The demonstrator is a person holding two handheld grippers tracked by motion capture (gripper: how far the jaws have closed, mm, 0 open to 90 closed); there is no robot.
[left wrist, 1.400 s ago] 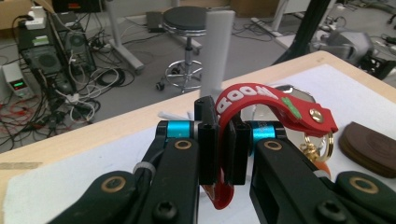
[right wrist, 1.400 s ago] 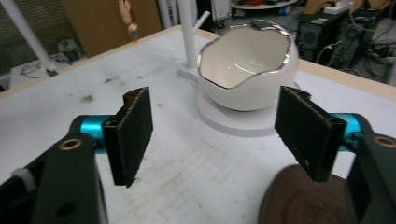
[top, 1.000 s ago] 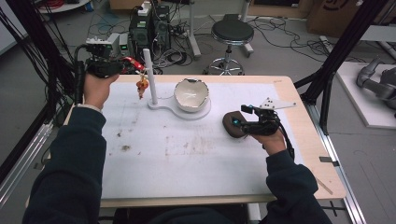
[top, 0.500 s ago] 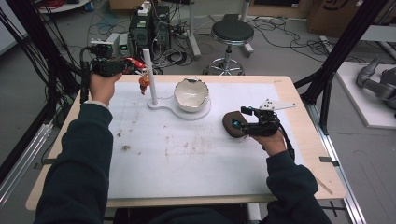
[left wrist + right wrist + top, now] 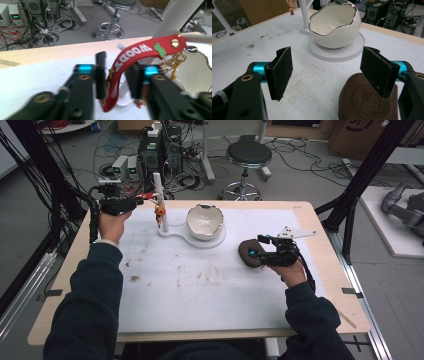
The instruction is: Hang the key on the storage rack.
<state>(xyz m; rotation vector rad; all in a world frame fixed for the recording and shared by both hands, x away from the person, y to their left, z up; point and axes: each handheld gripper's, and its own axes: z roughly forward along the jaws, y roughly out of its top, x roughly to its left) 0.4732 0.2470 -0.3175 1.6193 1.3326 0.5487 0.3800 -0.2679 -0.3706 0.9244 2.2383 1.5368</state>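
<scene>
A white surface (image 5: 200, 300) carries an egg-shaped white bowl (image 5: 205, 221) on a stand with a post (image 5: 161, 200) at its 9 o'clock. The left gripper (image 5: 115, 75), jaws just opening, stands loosely around a red keychain strap (image 5: 135, 56) beside that post. The right gripper (image 5: 329, 67) rests open, a brown pad (image 5: 367, 102) at its 5 o'clock.

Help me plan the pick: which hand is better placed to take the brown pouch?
Right: the right tool stands open at the pouch, one pad over it. The left tool is off at the post; its jaws have just been opening, red strap between them.
</scene>
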